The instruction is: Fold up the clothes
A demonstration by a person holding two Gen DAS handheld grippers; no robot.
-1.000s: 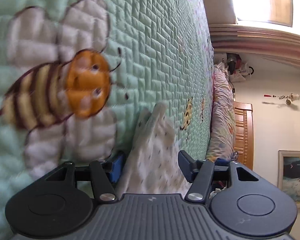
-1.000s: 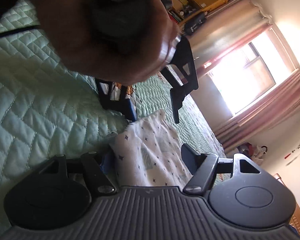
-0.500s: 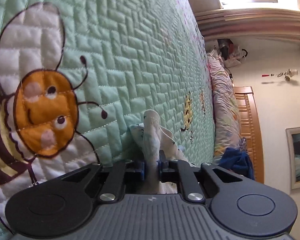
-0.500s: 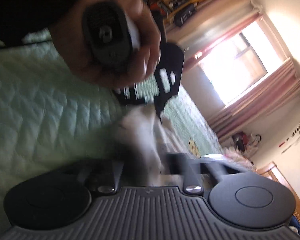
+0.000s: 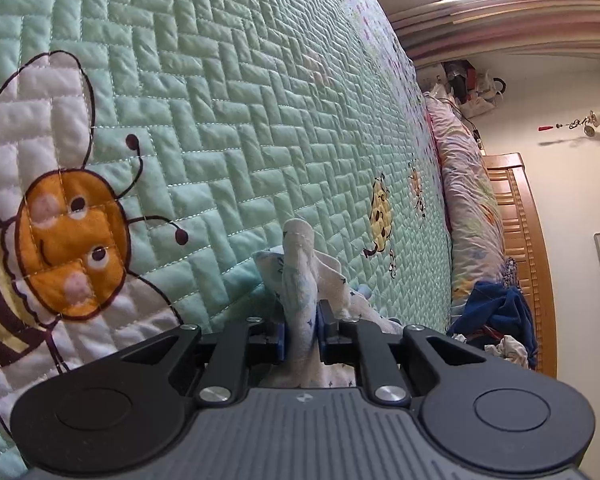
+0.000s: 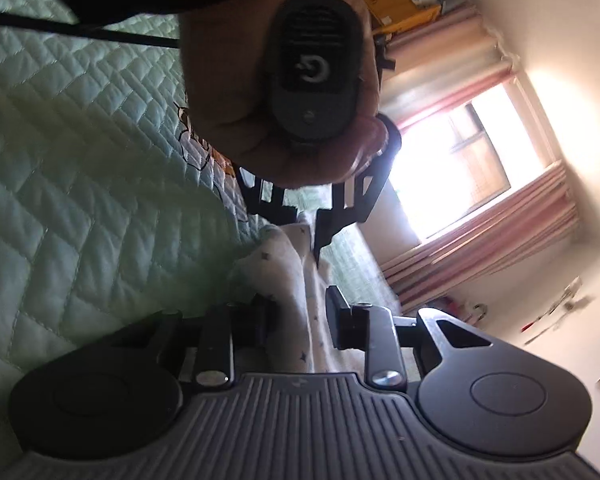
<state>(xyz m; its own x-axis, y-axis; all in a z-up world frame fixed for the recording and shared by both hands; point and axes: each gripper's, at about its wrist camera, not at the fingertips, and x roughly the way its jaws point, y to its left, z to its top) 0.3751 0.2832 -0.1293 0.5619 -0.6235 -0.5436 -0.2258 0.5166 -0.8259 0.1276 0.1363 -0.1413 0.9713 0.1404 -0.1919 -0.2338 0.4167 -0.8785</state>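
Bedroom: mint-green quilted bedspread (image 5: pixel 228 128) with an appliquéd bee (image 5: pixel 60 240), bright window at the far end, wooden headboard (image 5: pixel 516 248) and a heap of blue laundry (image 5: pixel 496 312) at the pillow side.

The garment (image 5: pixel 300 280), white cloth with small dark stars, lies on the bed between my two tools. My left gripper (image 5: pixel 301 332) is pressed together on a bunched corner, which stands up past the blue pads. From the right wrist view, the cloth runs as a long band from my right gripper (image 6: pixel 300 320) away toward the left one (image 6: pixel 306 216), so its long axis joins the two. The right jaws sit close around the band, but a sliver of gap shows on one side; I cannot tell whether they truly bite.

Against one second back: both grippers stood spread around loose cloth then; the left has since closed, the right narrowed.

I judge the next lift depends on both ends holding, else the band sags.
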